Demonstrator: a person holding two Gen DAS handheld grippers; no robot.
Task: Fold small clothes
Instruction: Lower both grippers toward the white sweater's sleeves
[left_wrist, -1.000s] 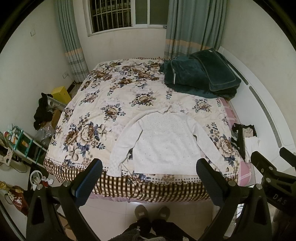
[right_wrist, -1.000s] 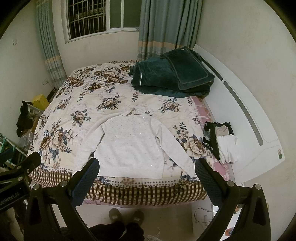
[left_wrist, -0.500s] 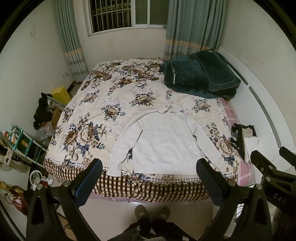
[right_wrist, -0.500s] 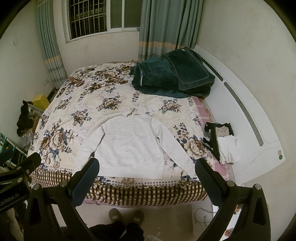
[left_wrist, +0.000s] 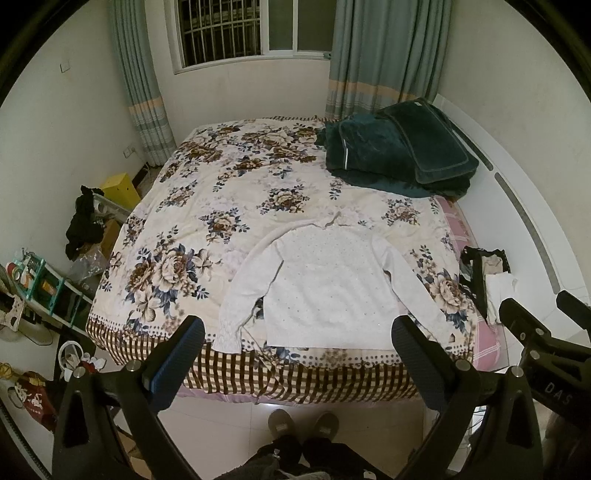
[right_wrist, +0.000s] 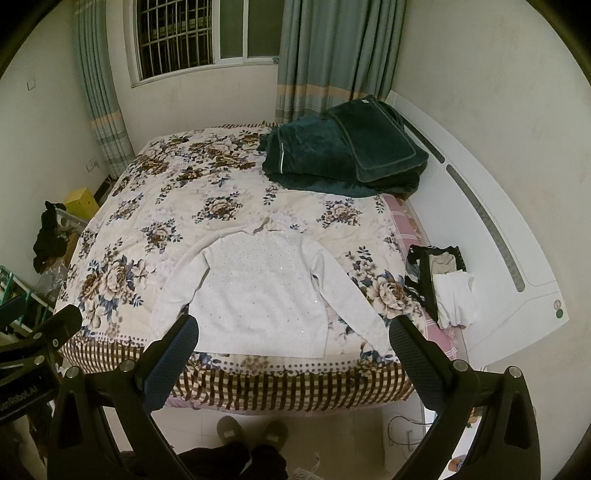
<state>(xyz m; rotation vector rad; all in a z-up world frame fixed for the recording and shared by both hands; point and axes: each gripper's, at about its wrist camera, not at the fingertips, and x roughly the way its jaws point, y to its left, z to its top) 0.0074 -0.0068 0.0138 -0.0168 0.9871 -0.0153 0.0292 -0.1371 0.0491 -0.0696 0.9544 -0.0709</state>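
Note:
A white long-sleeved sweater (left_wrist: 328, 284) lies flat and spread out on the floral bedspread (left_wrist: 207, 221), near the bed's front edge, both sleeves angled down and outward. It also shows in the right wrist view (right_wrist: 262, 291). My left gripper (left_wrist: 297, 343) is open and empty, held above the floor in front of the bed. My right gripper (right_wrist: 293, 341) is open and empty too, at about the same height beside it. Neither touches the sweater.
A dark green blanket and cushion (left_wrist: 399, 151) are piled at the bed's far right. A small heap of black and white clothes (right_wrist: 443, 284) lies at the right edge by the white headboard (right_wrist: 491, 236). Clutter and a rack (left_wrist: 40, 284) stand left. My slippered feet (left_wrist: 303, 424) are below.

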